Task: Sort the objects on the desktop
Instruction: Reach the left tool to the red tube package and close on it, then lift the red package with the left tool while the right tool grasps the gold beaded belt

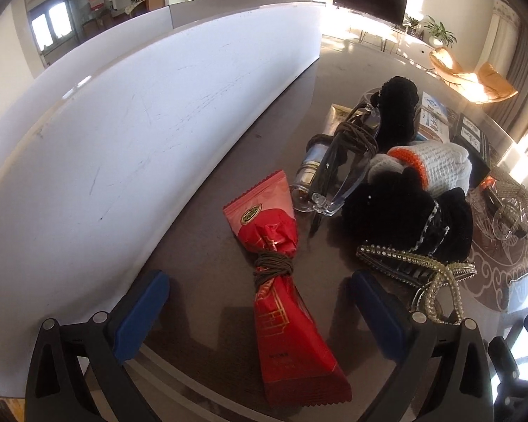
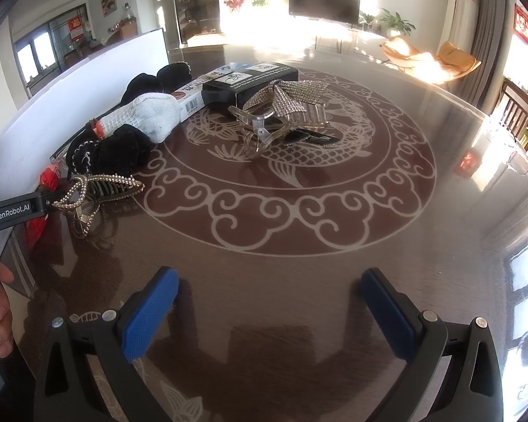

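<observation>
A red snack packet (image 1: pixel 278 281) with a brown hair tie (image 1: pixel 272 268) wound round its middle lies on the dark table, between the blue pads of my left gripper (image 1: pixel 260 302), which is open. Beyond it sit clear glasses (image 1: pixel 338 183), a black scrunchie (image 1: pixel 404 211), a white glove (image 1: pixel 436 167) and a pearl star clip (image 1: pixel 422 270). My right gripper (image 2: pixel 267 306) is open over bare table with nothing between its fingers. Ahead of it lie a rhinestone bow clip (image 2: pixel 285 105), the star clip (image 2: pixel 98 190), the scrunchie (image 2: pixel 112 151) and the glove (image 2: pixel 148 116).
A white board (image 1: pixel 140 112) stands upright along the left. Two boxes, one black (image 2: pixel 250 84) and one white (image 2: pixel 193 96), lie at the back of the pile. The table (image 2: pixel 334 211) has a pale fish pattern. A person's hand (image 2: pixel 0 309) holds the left gripper's body (image 2: pixel 10 211).
</observation>
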`<action>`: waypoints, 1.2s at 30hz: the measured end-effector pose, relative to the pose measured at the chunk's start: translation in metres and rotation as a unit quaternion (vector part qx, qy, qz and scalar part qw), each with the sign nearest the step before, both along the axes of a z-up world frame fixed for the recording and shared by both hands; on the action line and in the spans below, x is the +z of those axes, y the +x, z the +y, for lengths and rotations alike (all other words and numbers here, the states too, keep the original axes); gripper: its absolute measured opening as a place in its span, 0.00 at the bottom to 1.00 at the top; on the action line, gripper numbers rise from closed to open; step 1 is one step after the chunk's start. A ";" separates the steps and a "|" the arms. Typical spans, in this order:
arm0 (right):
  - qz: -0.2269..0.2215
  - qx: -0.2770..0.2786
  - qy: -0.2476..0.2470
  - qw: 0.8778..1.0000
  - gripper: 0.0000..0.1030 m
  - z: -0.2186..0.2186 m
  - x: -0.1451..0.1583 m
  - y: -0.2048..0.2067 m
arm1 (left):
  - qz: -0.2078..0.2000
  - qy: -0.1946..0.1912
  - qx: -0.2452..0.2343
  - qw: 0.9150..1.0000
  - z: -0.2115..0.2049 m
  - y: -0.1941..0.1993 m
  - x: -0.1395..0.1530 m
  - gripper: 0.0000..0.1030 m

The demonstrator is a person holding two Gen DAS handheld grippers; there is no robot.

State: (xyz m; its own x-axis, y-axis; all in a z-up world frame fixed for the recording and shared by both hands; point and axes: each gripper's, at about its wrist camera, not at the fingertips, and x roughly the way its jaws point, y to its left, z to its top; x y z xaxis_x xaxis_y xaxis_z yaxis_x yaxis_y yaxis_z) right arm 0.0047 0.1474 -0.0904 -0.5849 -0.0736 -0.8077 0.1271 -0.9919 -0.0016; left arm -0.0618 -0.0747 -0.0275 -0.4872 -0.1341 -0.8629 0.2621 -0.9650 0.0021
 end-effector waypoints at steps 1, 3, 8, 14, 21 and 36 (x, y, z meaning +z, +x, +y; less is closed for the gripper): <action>0.000 0.000 0.001 1.000 1.00 0.000 0.000 0.000 | 0.004 -0.002 -0.005 1.000 -0.001 0.001 0.000 0.99; 0.000 0.000 0.003 1.000 1.00 0.000 0.000 0.000 | 0.035 -0.010 -0.018 0.999 0.001 0.012 0.006 0.65; -0.001 0.000 0.004 1.000 1.00 -0.001 -0.001 0.000 | 0.059 -0.005 -0.040 0.997 0.000 0.033 0.008 0.20; 0.017 0.084 -0.102 0.991 1.00 -0.023 0.012 0.009 | 0.081 -0.021 -0.046 0.995 0.009 0.035 0.004 0.20; -0.022 0.130 -0.104 0.986 1.00 -0.105 0.006 -0.045 | 0.091 -0.017 -0.056 0.994 0.007 0.046 0.004 0.20; -0.007 0.171 0.005 0.985 1.00 -0.018 -0.018 -0.025 | 0.096 -0.008 -0.158 0.983 0.047 0.057 0.004 0.22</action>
State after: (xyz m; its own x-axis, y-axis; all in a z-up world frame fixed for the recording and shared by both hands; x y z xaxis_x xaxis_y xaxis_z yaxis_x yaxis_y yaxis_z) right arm -0.0207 0.1293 -0.1082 -0.5157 -0.2566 -0.8174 0.4540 -0.8910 -0.0067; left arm -0.0047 -0.0278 -0.0233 -0.6600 0.0361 -0.7504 -0.0527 -0.9986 -0.0017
